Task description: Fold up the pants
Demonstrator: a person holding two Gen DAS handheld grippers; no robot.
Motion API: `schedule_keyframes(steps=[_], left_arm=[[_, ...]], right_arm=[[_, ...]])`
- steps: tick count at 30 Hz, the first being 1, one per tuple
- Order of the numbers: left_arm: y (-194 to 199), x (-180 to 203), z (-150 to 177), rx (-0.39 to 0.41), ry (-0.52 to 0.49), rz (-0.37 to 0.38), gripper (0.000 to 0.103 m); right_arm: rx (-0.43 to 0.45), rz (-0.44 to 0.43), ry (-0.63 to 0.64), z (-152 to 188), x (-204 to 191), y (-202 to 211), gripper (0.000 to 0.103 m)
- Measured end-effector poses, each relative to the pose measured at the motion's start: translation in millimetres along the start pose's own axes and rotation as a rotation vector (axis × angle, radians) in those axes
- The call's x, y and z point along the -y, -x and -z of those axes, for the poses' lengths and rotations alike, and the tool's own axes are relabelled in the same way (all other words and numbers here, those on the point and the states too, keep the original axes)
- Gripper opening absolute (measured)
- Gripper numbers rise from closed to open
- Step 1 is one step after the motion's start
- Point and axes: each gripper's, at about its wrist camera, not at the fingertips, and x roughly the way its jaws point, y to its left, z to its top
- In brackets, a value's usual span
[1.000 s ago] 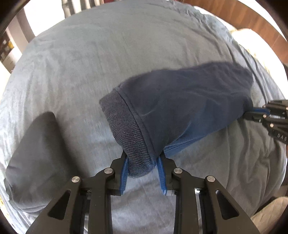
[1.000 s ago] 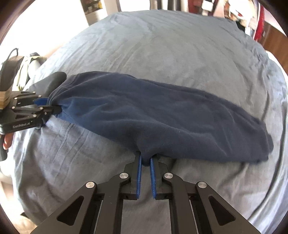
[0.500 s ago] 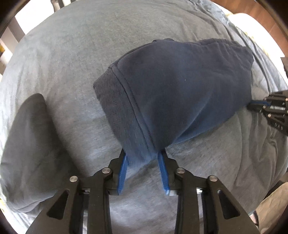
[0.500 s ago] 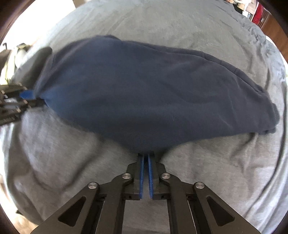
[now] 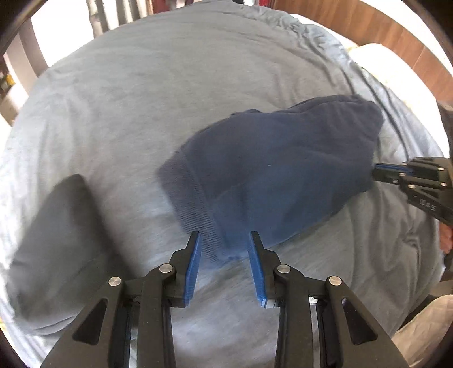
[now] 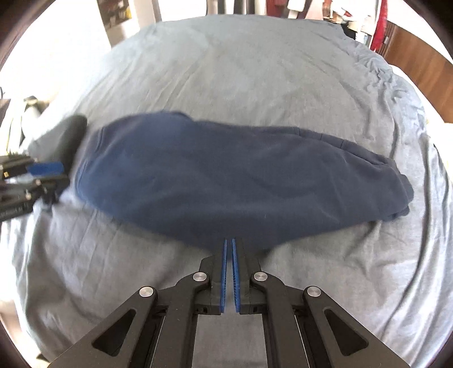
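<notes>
The navy pants (image 6: 226, 181) lie folded lengthwise across the grey-blue bed sheet (image 6: 240, 70). In the left wrist view the ribbed end of the pants (image 5: 195, 203) lies between the spread fingers of my left gripper (image 5: 225, 240), which is open and no longer clamps the cloth. My right gripper (image 6: 229, 243) is shut on the near edge of the pants at mid-length; it also shows in the left wrist view (image 5: 379, 169). My left gripper shows at the left of the right wrist view (image 6: 45, 172), just off the end of the pants.
A dark grey pillow or folded cloth (image 5: 59, 243) lies left of the pants end. A wooden headboard (image 5: 382, 34) and white bedding (image 5: 390, 70) are at the right. Furniture and clutter stand beyond the bed's far edge (image 6: 354, 17).
My left gripper has opened and let go of the ribbed end, which now rests on the sheet. The pants have come down flat. My right gripper stays shut on the edge.
</notes>
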Motion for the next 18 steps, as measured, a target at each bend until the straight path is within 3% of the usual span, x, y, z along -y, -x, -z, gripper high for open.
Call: schedule_keyframes(steps=[3, 4, 6, 9, 14, 18], left_arm=[[-19, 0, 5, -0.038, -0.048, -0.016, 0.033], [-27, -1, 9, -0.061, -0.080, -0.057, 0.035], [-34, -3, 12, -0.091, -0.097, -0.063, 0.039], [-42, -1, 18, -0.128, -0.132, -0.127, 0.038], [-29, -8, 23, -0.126, -0.079, -0.135, 0.038], [2, -2, 21, -0.069, -0.059, -0.154, 0.038]], right_arm=[[-0.005, -0.031, -0.015, -2, 3, -13, 0.005], [-0.016, -0.021, -0.004, -2, 5, -16, 0.005], [-0.063, 0.019, 0.021, 4, 4, -29, 0.005], [-0.107, 0.076, 0.037, 10, 5, -40, 0.005], [-0.116, 0.079, 0.040, 13, -1, -39, 0.005], [-0.109, 0.091, 0.009, 18, 2, -29, 0.005]])
